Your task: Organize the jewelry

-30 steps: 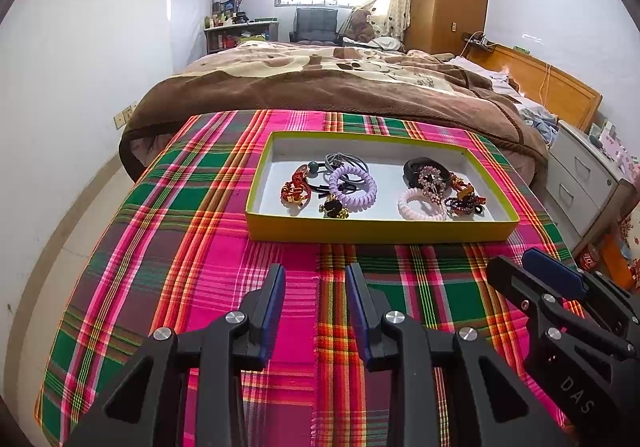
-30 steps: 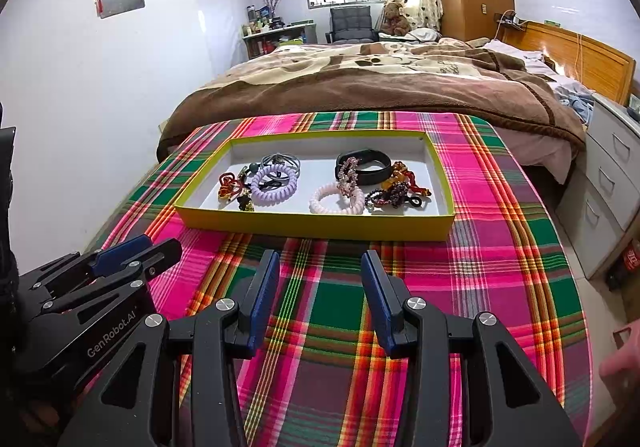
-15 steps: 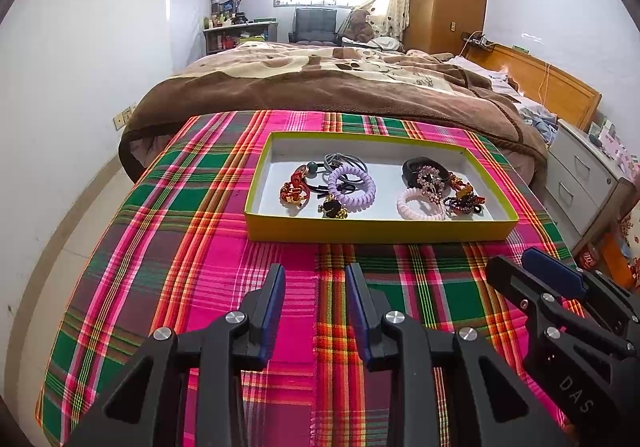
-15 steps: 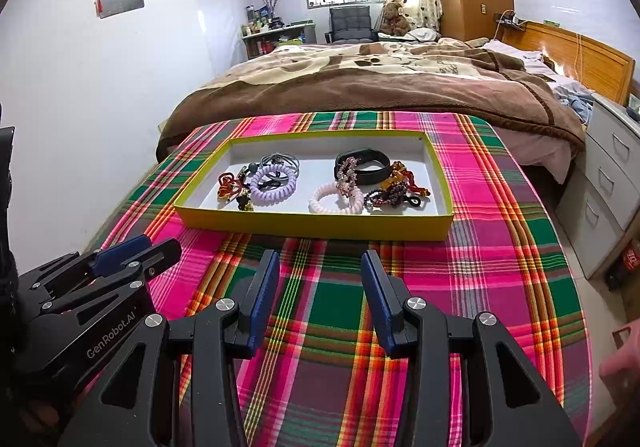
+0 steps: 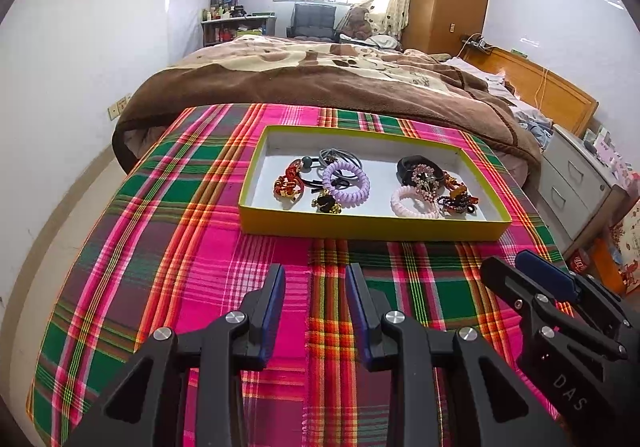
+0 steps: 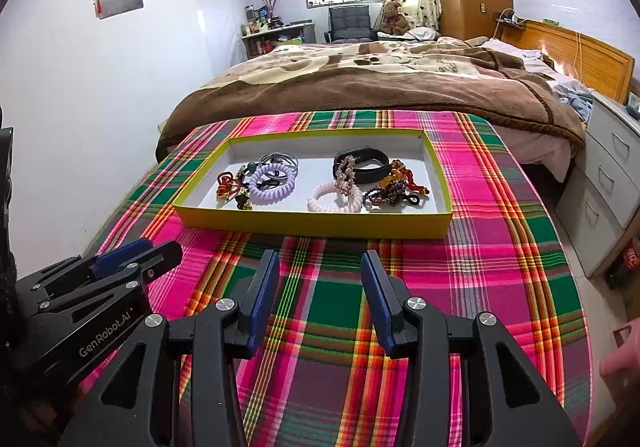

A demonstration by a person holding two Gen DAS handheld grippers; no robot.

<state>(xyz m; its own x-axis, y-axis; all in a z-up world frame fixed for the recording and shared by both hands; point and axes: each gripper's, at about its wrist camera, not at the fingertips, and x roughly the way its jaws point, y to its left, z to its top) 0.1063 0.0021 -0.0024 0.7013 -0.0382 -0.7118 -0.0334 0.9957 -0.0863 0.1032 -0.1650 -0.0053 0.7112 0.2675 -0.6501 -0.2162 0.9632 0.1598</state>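
Note:
A shallow yellow box [image 5: 372, 225] [image 6: 312, 223] with a white floor sits on the plaid cloth and holds two heaps of jewelry. On its left lie a lilac coil bracelet [image 5: 346, 183] [image 6: 274, 183], a red and gold piece [image 5: 288, 183] and grey hair ties [image 5: 340, 157]. On its right lie a pink coil bracelet [image 5: 414, 203] [image 6: 334, 199], a black band [image 6: 362, 165] and a dark beaded piece [image 6: 384, 195]. My left gripper [image 5: 314, 273] hovers open over the cloth short of the box, with nothing between its fingers. My right gripper [image 6: 320, 261] is also open and empty, beside it.
The plaid cloth [image 5: 192, 247] covers a table that ends at a bed with a brown blanket [image 5: 320, 87]. White drawers [image 6: 608, 183] stand to the right, a white wall to the left. A hand [image 6: 620, 359] shows at the right wrist view's lower right edge.

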